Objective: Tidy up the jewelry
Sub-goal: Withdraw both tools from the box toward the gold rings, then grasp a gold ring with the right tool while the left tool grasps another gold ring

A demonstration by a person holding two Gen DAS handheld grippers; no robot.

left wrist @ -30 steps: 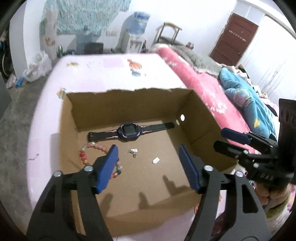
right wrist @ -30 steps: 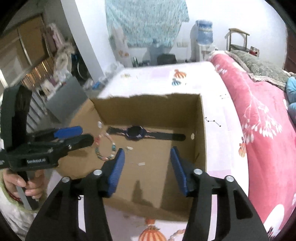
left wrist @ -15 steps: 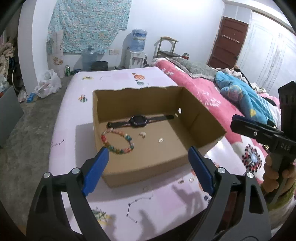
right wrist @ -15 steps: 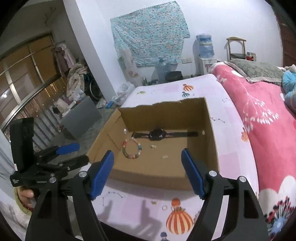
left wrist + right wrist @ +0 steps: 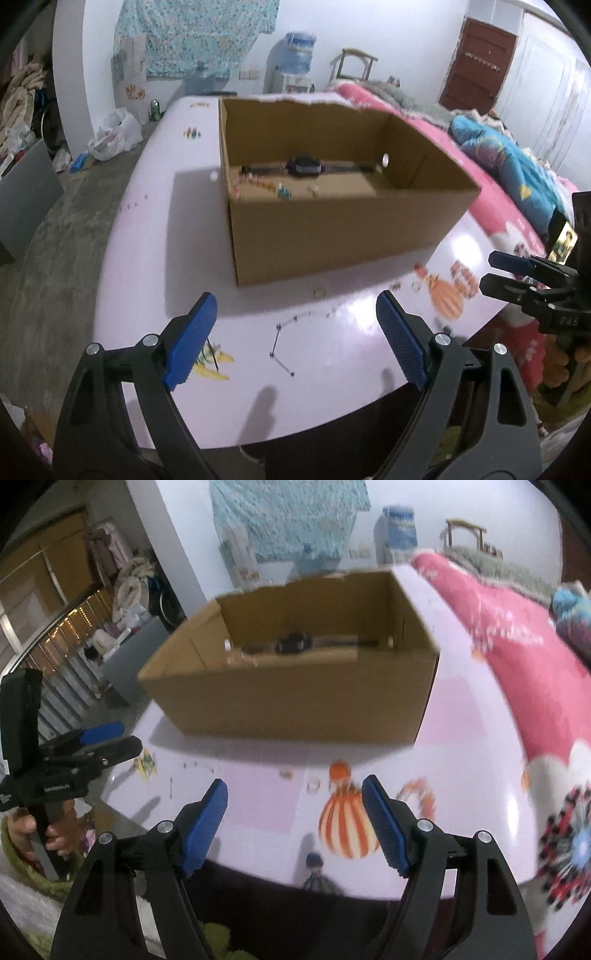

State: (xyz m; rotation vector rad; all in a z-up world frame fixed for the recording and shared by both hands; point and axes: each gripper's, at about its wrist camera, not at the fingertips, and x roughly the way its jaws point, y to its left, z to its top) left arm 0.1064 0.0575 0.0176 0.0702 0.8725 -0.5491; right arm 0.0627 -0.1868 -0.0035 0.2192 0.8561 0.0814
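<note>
Two sets of fingers, left gripper [image 5: 295, 341] and right gripper [image 5: 293, 823], released and empty; jewelry box [image 5: 332, 229] at twelve o'clock, watch [image 5: 304, 167] stowed inside.

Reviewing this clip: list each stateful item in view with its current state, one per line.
Cardboard box: open-topped, upright on the table.
Watch: inside box, strap laid flat.
Bead bracelet: inside box, partly hidden.
Left gripper: open, empty.
Right gripper: open, empty.

A home bedroom: bed with pink blanket [image 5: 495, 184], water dispenser [image 5: 299, 59], heaped clothes [image 5: 129, 587].
</note>
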